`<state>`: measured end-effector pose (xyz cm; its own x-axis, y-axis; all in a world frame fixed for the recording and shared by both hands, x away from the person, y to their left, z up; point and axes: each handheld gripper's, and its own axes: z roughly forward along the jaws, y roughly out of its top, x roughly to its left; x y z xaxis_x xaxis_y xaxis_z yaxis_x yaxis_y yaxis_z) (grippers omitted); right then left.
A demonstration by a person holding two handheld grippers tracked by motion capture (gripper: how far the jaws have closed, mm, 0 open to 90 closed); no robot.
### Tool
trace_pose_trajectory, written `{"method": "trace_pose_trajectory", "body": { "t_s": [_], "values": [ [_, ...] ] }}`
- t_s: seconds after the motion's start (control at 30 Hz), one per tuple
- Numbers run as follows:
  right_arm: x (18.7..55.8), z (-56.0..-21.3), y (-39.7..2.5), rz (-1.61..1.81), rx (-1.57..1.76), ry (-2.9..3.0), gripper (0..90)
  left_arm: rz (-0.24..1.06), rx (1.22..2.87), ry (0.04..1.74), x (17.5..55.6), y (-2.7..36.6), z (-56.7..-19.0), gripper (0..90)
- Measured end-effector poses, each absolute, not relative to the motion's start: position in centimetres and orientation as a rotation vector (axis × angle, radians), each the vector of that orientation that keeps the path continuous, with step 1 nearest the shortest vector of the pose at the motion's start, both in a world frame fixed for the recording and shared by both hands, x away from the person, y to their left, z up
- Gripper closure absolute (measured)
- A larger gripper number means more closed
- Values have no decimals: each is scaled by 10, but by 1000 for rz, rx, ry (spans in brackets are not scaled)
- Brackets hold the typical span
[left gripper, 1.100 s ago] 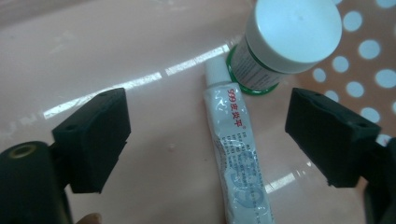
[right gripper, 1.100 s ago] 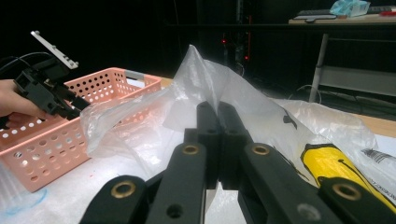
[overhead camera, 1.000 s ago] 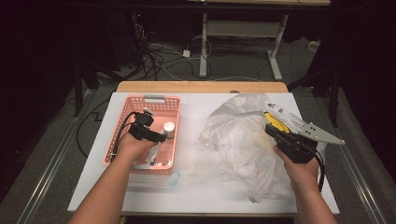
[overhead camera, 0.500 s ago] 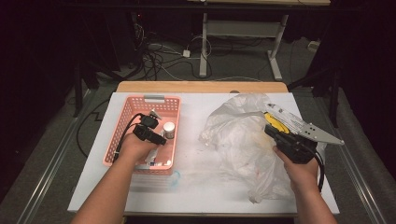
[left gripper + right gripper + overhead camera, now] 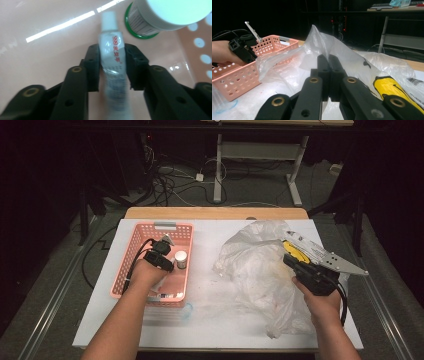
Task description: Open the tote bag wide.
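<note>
Compared with a second ago, the left gripper [image 5: 111,67] sits lower in the pink perforated plastic basket [image 5: 131,251], clamping a white squeeze tube [image 5: 112,60].

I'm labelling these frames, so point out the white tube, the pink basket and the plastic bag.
white tube [image 5: 113,56]: left gripper view, its printed body between the jaws.
pink basket [image 5: 131,251]: high view, its left wall.
plastic bag [image 5: 257,262]: high view, its crumpled middle.
</note>
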<state>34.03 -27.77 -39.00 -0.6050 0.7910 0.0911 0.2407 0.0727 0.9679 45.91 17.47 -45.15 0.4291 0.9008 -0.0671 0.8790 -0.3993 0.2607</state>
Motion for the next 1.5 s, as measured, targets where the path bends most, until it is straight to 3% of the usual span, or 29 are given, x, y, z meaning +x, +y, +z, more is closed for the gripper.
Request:
{"method": "trace_pose_trajectory", "body": {
  "t_s": [0.57, 1.17, 1.5],
  "values": [
    [339, -389, -281, 1563, 1026, 1879, 900, 146, 2386, 1508, 455, 181, -445, 669],
    [339, -389, -280, 1560, 1020, 1881, 900, 366, 2163, 1343, 426, 198, -422, 671],
    [338, -389, -282, 1561, 1023, 1877, 900, 422, 2035, 1268, 407, 206, -409, 671]
  ]
}}
